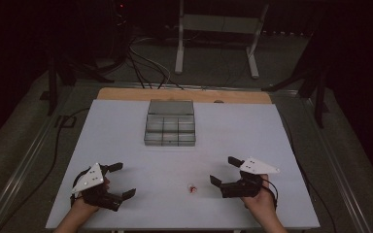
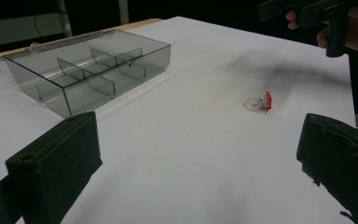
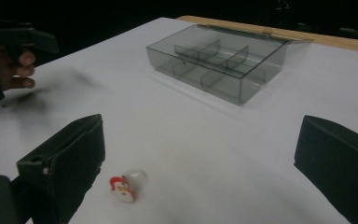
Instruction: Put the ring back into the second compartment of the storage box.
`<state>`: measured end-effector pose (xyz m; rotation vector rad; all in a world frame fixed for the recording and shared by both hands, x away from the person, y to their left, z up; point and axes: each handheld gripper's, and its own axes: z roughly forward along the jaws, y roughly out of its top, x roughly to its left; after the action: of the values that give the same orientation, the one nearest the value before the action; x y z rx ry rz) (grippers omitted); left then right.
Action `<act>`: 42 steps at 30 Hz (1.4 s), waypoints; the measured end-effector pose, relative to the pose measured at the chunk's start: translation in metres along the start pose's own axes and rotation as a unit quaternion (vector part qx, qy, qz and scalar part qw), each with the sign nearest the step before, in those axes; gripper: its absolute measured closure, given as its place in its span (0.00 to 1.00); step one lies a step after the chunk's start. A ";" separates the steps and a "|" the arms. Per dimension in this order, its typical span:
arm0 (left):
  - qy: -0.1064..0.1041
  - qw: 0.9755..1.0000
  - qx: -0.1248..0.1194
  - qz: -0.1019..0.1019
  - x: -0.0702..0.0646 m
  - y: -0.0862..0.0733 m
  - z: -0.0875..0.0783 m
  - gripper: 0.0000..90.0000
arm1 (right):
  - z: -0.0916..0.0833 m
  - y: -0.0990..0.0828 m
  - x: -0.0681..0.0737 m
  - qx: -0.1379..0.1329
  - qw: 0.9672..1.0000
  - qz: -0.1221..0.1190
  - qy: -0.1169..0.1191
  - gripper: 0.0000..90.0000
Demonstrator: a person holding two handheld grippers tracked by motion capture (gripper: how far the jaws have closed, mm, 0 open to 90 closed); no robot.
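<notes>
- The right gripper (image 1: 223,171) rests low over the near right part of the white table (image 1: 126,131), held in the person's right hand (image 1: 258,200); its jaws are spread wide and grip nothing.
- Just beside its near jaw, toward the table's middle, lies a small clear ring with a red-and-white Santa face (image 3: 125,187). In the high view it shows as a tiny red speck (image 1: 192,188), apart from both jaws.
- The left gripper (image 1: 121,180) sits at the near left, in the left hand (image 1: 90,196), jaws likewise released and empty, pointed toward the ring (image 2: 259,101), which lies well apart from it.
- Farther back, at the middle of the table, stands a smoky clear plastic organizer box (image 1: 170,124) with inner dividers forming compartments (image 3: 219,60); its lid (image 1: 171,107) is swung open at the back.
- Beyond the white surface a wooden edge (image 1: 126,93) shows.
</notes>
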<state>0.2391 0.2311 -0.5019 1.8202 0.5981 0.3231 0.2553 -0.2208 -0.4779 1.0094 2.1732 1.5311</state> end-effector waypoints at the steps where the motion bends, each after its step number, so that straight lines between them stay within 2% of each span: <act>1: 0.000 1.000 0.000 0.000 0.000 0.000 0.000 0.01 | 0.001 0.000 0.002 0.002 1.000 -0.001 0.001 0.02; 7: -0.001 1.000 0.000 0.000 0.000 0.000 0.000 0.01 | 0.005 0.001 0.010 0.009 1.000 0.004 0.016 0.02; 11: -0.002 1.000 0.001 0.001 0.000 0.000 0.000 0.01 | 0.008 0.001 0.017 0.016 1.000 -0.001 0.024 0.02; 18: -0.003 1.000 0.001 0.000 0.000 0.000 0.000 0.01 | 0.014 0.000 0.028 0.026 0.999 -0.011 0.026 0.02; 23: -0.004 1.000 0.002 0.003 0.000 0.000 0.000 0.01 | 0.016 -0.001 0.035 0.020 0.999 -0.017 0.021 0.02; 29: -0.005 1.000 0.001 0.001 0.000 0.000 0.000 0.01 | 0.024 -0.006 0.046 0.045 0.998 -0.033 0.023 0.02; 39: -0.006 1.000 0.001 0.000 0.000 0.000 0.000 0.01 | 0.035 -0.012 0.056 0.072 0.997 -0.037 0.020 0.02; 42: -0.008 1.000 0.001 -0.001 0.000 0.000 0.000 0.01 | 0.039 -0.015 0.058 0.089 0.995 -0.041 0.019 0.02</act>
<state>0.2391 0.2314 -0.5019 1.8228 0.5892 0.3079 0.2316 -0.1562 -0.4981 0.9357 2.3807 1.3513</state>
